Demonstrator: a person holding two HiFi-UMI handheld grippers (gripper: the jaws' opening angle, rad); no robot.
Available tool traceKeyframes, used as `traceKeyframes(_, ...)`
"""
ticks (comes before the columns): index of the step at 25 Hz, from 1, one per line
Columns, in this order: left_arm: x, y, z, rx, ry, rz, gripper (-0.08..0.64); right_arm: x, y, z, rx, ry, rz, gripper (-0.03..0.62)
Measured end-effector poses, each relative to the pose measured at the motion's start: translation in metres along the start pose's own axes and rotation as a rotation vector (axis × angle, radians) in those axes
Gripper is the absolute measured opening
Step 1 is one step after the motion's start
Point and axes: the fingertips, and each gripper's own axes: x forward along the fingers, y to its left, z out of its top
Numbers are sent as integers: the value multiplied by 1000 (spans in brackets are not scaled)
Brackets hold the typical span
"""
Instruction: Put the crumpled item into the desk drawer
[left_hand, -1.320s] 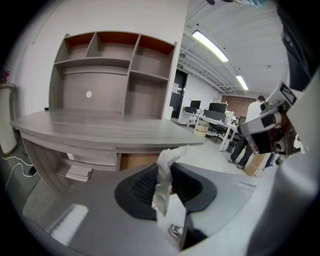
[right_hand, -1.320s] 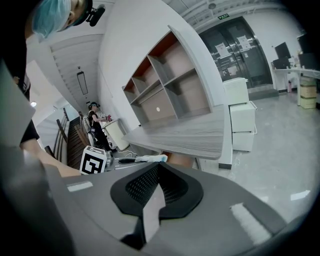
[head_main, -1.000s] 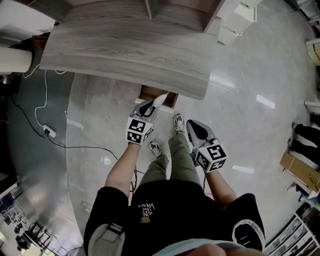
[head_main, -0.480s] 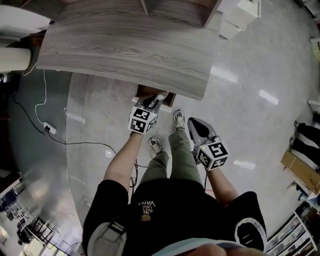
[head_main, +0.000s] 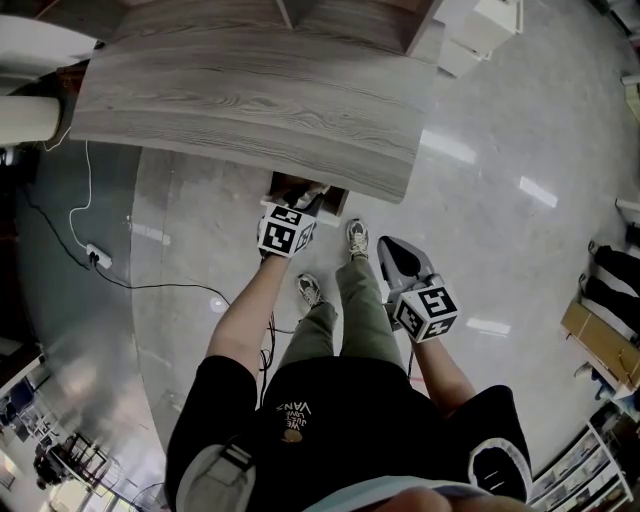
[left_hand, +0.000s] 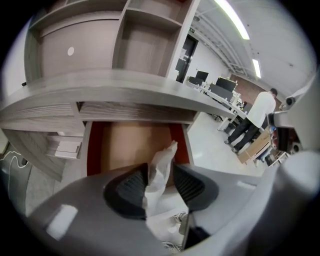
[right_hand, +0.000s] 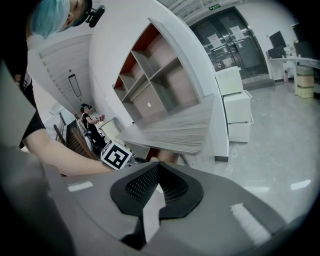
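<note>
The crumpled item is a white wad of paper (left_hand: 159, 170). It stands between the pads of my left gripper (left_hand: 160, 176), whose jaws are opening; the left pad touches it and the right pad stands slightly off it. Below it lies the pulled-out drawer (left_hand: 134, 145), brown inside with red walls, under the grey wooden desk (head_main: 250, 100). In the head view the left gripper (head_main: 310, 203) hangs over the drawer (head_main: 292, 185), under the desk's front edge. My right gripper (head_main: 390, 250) is shut and empty, held over the floor to the right; its joined pads (right_hand: 150, 182) show in its own view.
The person's shoes (head_main: 357, 238) stand on the glossy floor just in front of the drawer. A cable and power strip (head_main: 98, 262) lie at the left. White cabinets (head_main: 480, 30) stand at the back right, cardboard boxes (head_main: 600, 340) at the far right. A person (left_hand: 260, 112) stands in the distance.
The left gripper has moved forward with the paper until it is over the open drawer. The right gripper has hardly moved.
</note>
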Motion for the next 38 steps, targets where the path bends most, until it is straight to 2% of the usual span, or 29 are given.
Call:
traceKeyframes(9,-12,21,0,14,-18,85,184,-1,4,-1,3,-2,5,2)
traceKeyframes(21,-30,32,3,-1,-78,130,210,1,16,-1,-18,-5,17,2)
traceKeyframes(36,-83,24,22,21,-264,148,207,-2,49,5,-55,-29,37,2)
traceKeyframes(38,-90,22,24,26,-283,149,170,-3,54,5,-59,-35,39,2)
